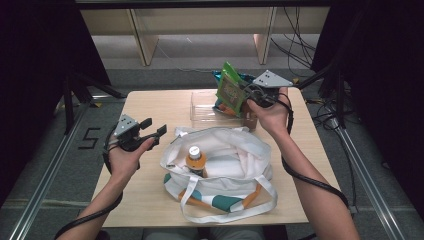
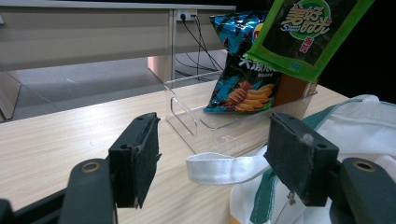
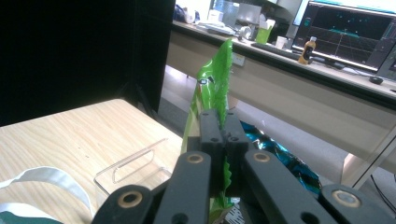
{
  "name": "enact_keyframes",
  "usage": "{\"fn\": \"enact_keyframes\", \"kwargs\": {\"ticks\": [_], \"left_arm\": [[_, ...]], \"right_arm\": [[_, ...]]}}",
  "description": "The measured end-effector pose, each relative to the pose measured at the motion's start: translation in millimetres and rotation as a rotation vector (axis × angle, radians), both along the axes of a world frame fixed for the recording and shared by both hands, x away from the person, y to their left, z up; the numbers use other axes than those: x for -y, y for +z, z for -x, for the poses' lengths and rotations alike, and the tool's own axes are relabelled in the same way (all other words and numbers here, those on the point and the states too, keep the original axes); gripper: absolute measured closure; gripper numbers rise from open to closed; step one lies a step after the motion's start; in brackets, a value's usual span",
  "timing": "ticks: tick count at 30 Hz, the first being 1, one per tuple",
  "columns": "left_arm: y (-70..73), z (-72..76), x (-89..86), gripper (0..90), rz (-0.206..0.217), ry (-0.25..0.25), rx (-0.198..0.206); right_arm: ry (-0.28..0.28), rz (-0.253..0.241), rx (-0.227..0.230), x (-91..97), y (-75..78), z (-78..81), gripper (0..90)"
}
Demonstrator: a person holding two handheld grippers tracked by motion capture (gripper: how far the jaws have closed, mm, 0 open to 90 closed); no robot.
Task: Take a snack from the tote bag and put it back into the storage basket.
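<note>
Right claw (image 1: pixel 243 95) pinching green packet (image 1: pixel 229 89) above bin (image 1: pixel 202 107) (left claw (image 1: pixel 154 127) wide, idle): lift clear, then lower into bag (image 1: pixel 235 150) mouth.

Bottle (image 1: pixel 195 160) lower body hidden inside white bag (image 1: pixel 235 150); green packet (image 2: pixel 308 32) top cut off by frame edge.

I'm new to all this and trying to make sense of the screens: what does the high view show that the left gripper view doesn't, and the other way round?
High view alone: the bottle standing in the white bag, both forearms, and the right hand-held gripper shut on the green packet.

Left gripper view alone: the open pads of the left hand-held gripper close up, with the bag's white strap lying between them, and a wall socket behind.

Both: the green packet, the blue snack bag, the clear tray, the wooden table and the white bag.
</note>
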State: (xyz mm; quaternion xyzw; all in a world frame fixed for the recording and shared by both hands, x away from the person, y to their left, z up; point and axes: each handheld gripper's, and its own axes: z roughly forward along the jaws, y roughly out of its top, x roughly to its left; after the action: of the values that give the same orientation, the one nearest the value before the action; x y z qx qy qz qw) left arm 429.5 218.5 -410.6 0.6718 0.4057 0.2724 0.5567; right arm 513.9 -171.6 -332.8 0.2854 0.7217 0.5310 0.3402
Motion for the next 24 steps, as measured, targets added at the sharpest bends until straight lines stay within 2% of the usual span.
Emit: {"fn": "enact_keyframes", "kwargs": {"ticks": [1, 2, 4, 9, 10, 13, 18, 19, 20, 21, 24], "left_arm": [[-0.1, 0.0, 0.1, 33.5, 0.001, 0.001, -0.001], [-0.3, 0.0, 0.0, 33.5, 0.000, 0.000, -0.002], [-0.3, 0.1, 0.0, 33.5, 0.000, 0.000, -0.002], [0.0, 0.1, -0.2, 33.5, -0.003, -0.002, 0.002], [-0.1, 0.3, 0.1, 33.5, 0.000, 0.000, -0.001], [-0.4, 0.3, 0.0, 33.5, 0.001, 0.001, -0.003], [-0.1, 0.5, -0.1, 33.5, 0.002, 0.001, 0.000], [-0.2, 0.5, -0.1, 33.5, 0.002, 0.000, 0.000], [-0.3, 0.5, 0.0, 33.5, 0.002, 0.001, -0.001], [-0.4, 0.5, 0.1, 33.5, 0.003, 0.000, -0.002], [-0.7, 0.6, 0.2, 33.5, 0.002, 0.001, -0.003]], "right_arm": [[-0.005, -0.006, -0.002, -1.5, -1.4, -0.8, 90.0], [-0.004, 0.016, 0.020, -0.8, -1.2, -2.9, 90.0], [-0.006, 0.013, 0.007, -2.5, -3.1, -4.0, 90.0], [-0.014, 0.021, 0.012, -3.7, -6.8, -9.3, 90.0], [-0.012, 0.007, -0.020, -4.6, -7.2, -8.4, 90.0], [-0.024, 0.020, 0.014, -5.2, -6.7, -10.9, 90.0], [-0.018, 0.033, 0.017, -7.4, -6.5, -14.4, 90.0], [-0.019, 0.029, 0.005, -8.3, -7.2, -14.1, 90.0], [-0.017, 0.032, 0.018, -8.9, -8.1, -15.8, 90.0], [-0.024, 0.029, 0.008, -9.8, -8.8, -15.3, 90.0], [-0.017, 0.042, 0.018, -11.6, -10.4, -18.4, 90.0]]}}
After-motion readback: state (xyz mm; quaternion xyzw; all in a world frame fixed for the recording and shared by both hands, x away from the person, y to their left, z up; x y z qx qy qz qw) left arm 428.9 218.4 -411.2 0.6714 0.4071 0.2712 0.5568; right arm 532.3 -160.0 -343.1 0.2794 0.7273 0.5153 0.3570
